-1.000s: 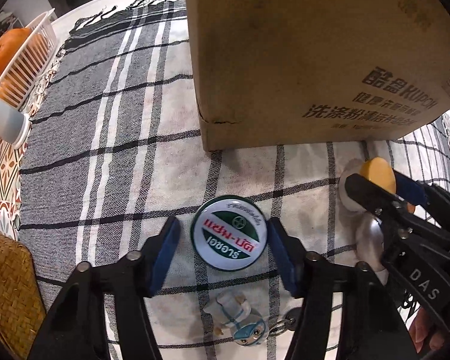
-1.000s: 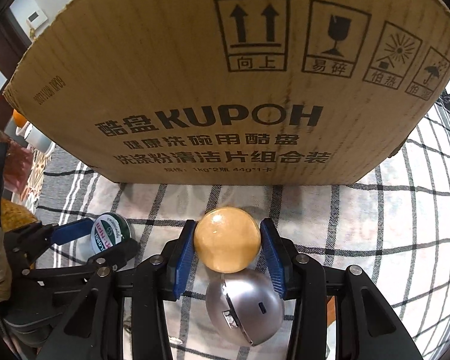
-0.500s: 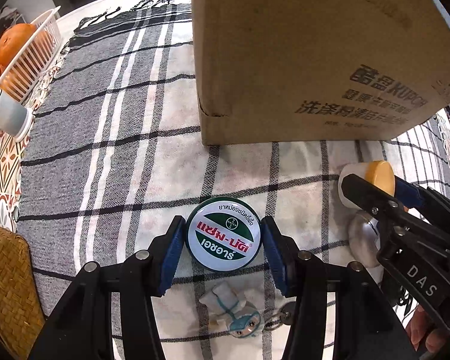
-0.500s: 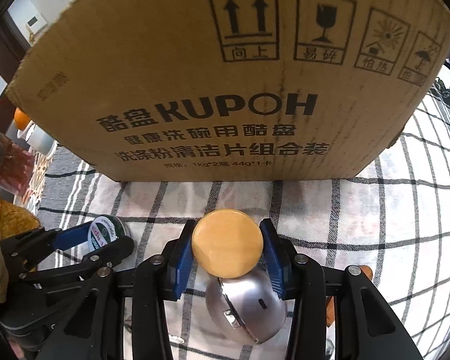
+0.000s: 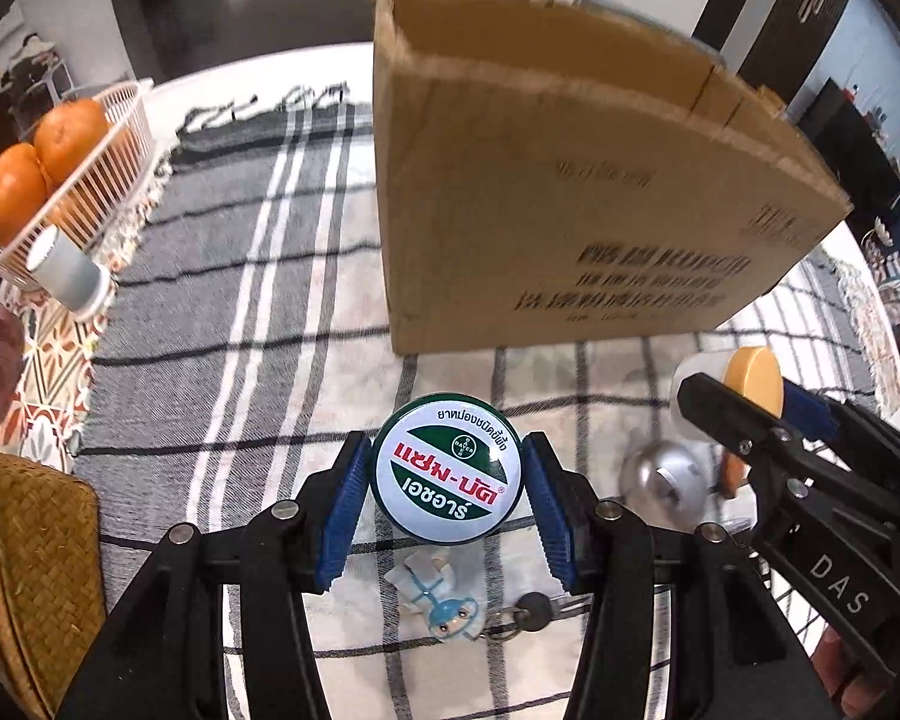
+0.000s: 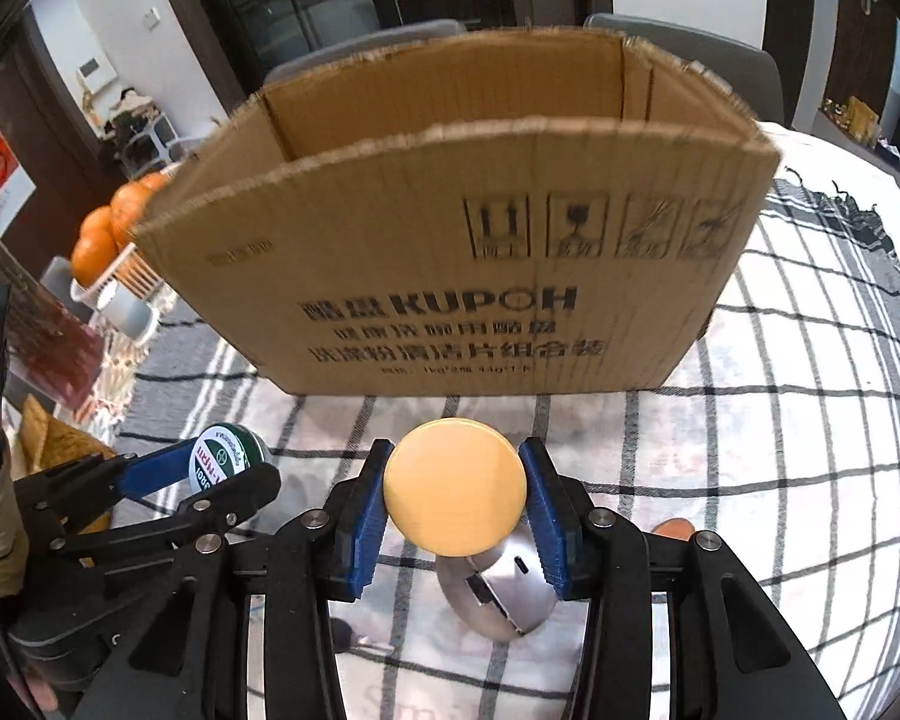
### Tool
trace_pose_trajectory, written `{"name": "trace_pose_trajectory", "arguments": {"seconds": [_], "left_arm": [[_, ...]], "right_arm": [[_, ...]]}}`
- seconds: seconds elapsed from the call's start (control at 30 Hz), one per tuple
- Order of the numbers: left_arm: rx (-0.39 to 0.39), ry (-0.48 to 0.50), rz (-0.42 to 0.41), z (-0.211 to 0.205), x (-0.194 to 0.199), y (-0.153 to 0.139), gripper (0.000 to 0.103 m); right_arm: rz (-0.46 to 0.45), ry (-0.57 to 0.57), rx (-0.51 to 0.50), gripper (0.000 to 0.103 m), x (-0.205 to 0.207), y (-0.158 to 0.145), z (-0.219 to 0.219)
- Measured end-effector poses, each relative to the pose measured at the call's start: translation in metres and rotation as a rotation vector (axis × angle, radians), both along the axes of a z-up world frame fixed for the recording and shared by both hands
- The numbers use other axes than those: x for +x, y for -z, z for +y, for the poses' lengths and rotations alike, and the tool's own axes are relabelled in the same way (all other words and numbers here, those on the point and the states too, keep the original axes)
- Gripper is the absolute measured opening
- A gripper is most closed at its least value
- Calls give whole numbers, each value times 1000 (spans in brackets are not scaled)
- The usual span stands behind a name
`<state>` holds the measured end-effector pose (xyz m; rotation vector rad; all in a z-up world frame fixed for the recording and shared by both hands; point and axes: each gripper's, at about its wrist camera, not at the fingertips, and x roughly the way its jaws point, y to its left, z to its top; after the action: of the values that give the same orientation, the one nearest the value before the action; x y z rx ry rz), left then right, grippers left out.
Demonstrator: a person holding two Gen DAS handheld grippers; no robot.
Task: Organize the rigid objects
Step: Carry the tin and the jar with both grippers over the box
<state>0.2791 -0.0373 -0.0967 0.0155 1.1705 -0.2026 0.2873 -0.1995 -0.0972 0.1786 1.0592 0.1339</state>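
Grippers both hold loads: left gripper [image 5: 445, 483] is clamped on the balm tin [image 5: 447, 471], right gripper [image 6: 455, 507] on the yellow-capped jar [image 6: 453, 485]. Straight ahead and higher stands the open cardboard box [image 6: 450, 276], its long axis across both.

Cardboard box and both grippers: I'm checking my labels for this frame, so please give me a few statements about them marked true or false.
1. The left gripper grips a round tin. True.
2. The right gripper is open and holds nothing. False: it is shut on a yellow-capped jar.
3. The box is open at the top. True.
4. The silver mouse lies inside the box. False: it lies on the cloth under the right gripper.
5. The oranges sit in a white basket. True.
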Motion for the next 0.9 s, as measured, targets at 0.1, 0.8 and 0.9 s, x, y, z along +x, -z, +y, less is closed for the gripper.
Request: {"name": "trace_pose_trajectory", "arguments": {"seconds": [0.1, 0.8, 0.9], "left_arm": [[3, 1, -41, -5, -1, -16, 51], [-38, 58, -268, -17, -33, -105, 51], [-44, 66, -292, -18, -35, -115, 51]], "right_arm": [[-30, 10, 5, 43, -6, -12, -4], [-239, 36, 46, 43, -41, -92, -19], [-269, 39, 41, 43, -44, -102, -20]]}}
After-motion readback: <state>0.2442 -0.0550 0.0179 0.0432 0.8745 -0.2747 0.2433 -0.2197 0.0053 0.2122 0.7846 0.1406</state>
